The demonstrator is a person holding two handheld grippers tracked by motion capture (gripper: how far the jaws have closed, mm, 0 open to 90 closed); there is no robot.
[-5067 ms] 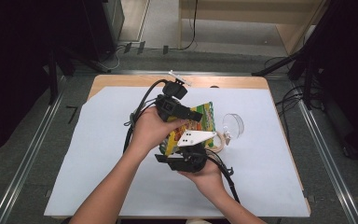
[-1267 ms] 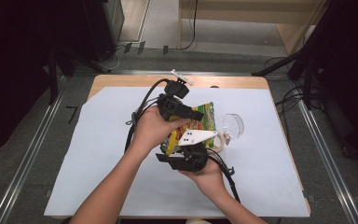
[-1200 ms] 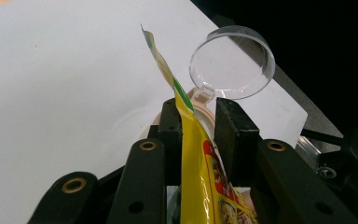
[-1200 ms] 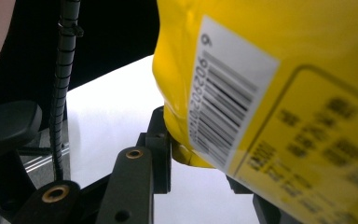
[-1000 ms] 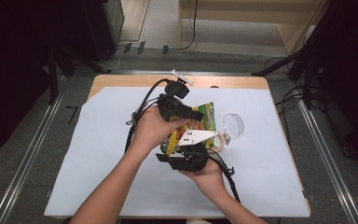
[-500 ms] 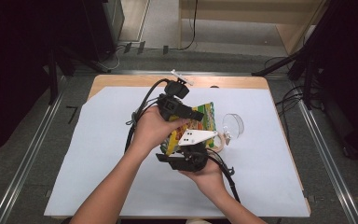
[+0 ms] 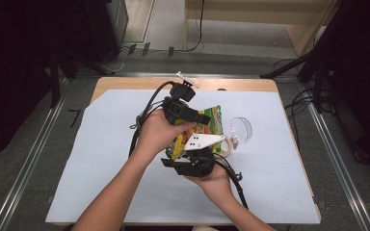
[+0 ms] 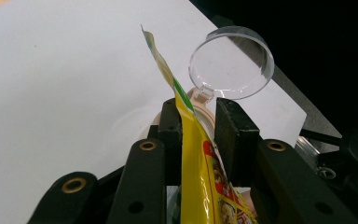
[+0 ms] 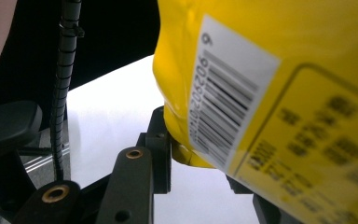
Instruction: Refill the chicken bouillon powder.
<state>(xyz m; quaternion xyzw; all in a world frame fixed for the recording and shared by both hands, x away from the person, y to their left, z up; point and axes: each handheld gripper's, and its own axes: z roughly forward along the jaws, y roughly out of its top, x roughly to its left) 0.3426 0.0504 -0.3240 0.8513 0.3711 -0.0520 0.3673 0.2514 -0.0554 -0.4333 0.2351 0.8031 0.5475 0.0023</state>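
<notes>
The white sheet point(image 7: 101, 159) covers your wooden table point(image 7: 125, 83); both grippers, left point(image 7: 207, 118) and right point(image 7: 192, 153), pinch the yellow packet point(image 7: 212, 126).

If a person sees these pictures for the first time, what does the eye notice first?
First, the yellow snack packet held up at mid-table, the left gripper and the right gripper each on one of its edges. Next, the clear glass jar lying on the white sheet just beyond.

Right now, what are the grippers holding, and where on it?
Both hold the yellow snack bag: left gripper on its thin sealed edge, right gripper at a corner near the barcode.
</notes>
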